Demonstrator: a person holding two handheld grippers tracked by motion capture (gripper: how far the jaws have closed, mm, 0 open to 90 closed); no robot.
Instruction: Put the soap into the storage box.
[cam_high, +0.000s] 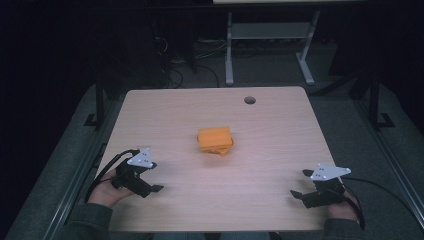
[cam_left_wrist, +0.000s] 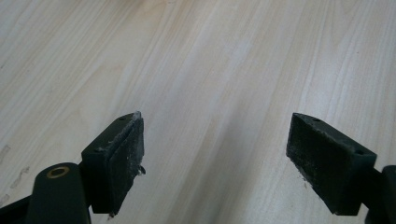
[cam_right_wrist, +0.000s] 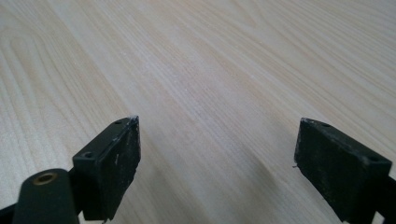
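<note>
A folded orange cloth lies near the middle of the light wooden table. My left gripper rests low over the table's front left, well short of the cloth, its jaws spread wide with nothing between them. In the left gripper view its pads frame bare wood. My right gripper sits at the front right, also apart from the cloth, open and empty. Its pads show bare wood grain between them in the right gripper view.
A round cable hole sits near the table's far edge. Beyond the table stands a white desk frame with cables on the dark floor. Black rails run along both sides of the table.
</note>
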